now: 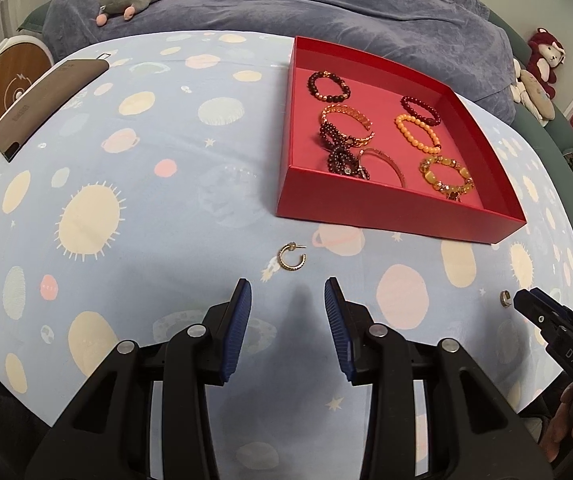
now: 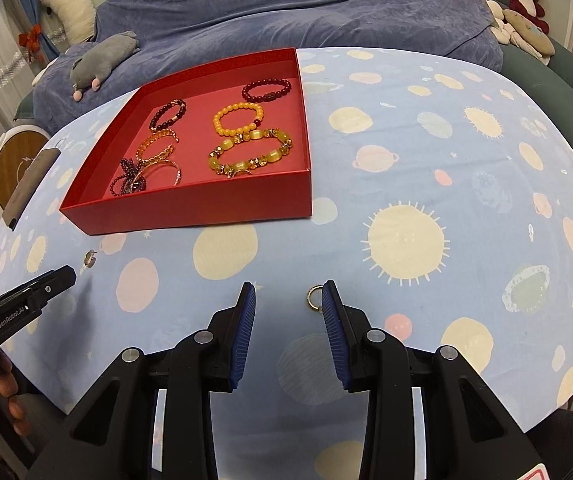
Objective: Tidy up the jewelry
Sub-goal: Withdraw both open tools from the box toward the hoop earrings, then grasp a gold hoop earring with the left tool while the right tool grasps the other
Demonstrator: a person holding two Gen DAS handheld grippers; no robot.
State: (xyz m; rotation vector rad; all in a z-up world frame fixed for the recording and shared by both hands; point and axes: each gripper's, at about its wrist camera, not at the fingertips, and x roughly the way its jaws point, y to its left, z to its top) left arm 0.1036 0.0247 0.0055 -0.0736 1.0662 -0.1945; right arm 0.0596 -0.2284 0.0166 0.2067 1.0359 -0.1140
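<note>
Both sets of fingers are held apart, empty. The right gripper nearly touches one hoop earring; the left gripper faces another hoop earring. Either could be nudged away before the red tray.

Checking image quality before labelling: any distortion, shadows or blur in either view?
Left wrist view: fisheye bends the red box; soft shadow under the left hand-held gripper; earring sharp. Right wrist view: same bending, dark corners, second earring sharp.
</note>
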